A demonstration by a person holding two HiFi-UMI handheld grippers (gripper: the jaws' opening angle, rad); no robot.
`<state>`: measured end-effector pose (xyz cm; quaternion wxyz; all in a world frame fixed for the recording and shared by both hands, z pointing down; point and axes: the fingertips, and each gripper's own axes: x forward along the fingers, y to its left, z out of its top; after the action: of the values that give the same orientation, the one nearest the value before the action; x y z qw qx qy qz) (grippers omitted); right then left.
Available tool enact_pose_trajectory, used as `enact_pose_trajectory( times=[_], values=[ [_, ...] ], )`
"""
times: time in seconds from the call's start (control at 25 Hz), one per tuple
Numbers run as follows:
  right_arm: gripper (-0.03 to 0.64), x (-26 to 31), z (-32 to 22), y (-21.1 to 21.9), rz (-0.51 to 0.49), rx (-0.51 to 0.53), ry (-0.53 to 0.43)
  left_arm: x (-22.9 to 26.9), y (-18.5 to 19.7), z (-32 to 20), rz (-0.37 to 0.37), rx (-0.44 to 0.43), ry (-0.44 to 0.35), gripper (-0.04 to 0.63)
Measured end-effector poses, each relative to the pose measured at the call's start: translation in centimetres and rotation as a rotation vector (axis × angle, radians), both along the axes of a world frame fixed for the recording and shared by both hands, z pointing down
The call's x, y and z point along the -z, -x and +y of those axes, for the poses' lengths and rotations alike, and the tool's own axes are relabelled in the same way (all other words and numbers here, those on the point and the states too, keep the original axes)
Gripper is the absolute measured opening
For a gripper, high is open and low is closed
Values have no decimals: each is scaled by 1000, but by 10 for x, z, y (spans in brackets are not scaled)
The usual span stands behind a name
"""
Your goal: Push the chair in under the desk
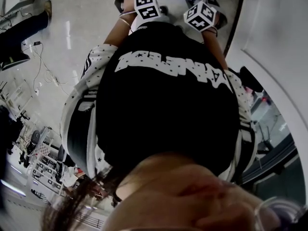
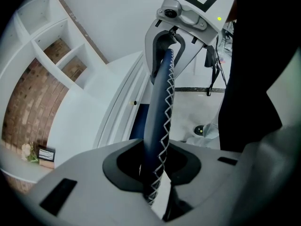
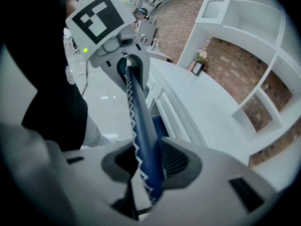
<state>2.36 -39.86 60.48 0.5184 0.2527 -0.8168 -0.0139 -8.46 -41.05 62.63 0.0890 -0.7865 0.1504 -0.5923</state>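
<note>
The chair's back is a dark blue padded edge (image 2: 159, 112) with white zigzag stitching. It runs straight through my left gripper (image 2: 155, 173), whose jaws are shut on it. The same blue edge (image 3: 141, 121) passes between the jaws of my right gripper (image 3: 146, 173), also shut on it. Each gripper shows at the far end of the edge in the other's view. The white desk (image 2: 89, 121) lies just beyond the chair, its top (image 3: 207, 112) curving away. In the head view my torso hides the jaws; only the two marker cubes (image 1: 147, 5) (image 1: 199, 16) show at the top.
White shelving with a brick back wall (image 2: 28, 93) (image 3: 244, 74) rises over the desk. A small framed card and flowers (image 3: 197, 62) stand on the desktop. Cables (image 1: 45, 71) trail over the glossy floor, and a person's legs (image 1: 19, 30) show at the far left.
</note>
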Motion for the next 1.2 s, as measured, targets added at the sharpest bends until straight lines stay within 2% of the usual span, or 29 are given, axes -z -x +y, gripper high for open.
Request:
enact_pose_trajectory(
  times=[0.16,0.72,1.2],
  values=[
    [135,-5,-8,10,0,-1,-1,-4,10,-9,0,0,1,118],
    [135,4,-16,-7,5,-11,-3,5,-8,-16,7,-16,-8,118],
    [135,10,-23,-6,-3,-1,-14,11,-7,-24,0,-9,-14,118]
  ],
)
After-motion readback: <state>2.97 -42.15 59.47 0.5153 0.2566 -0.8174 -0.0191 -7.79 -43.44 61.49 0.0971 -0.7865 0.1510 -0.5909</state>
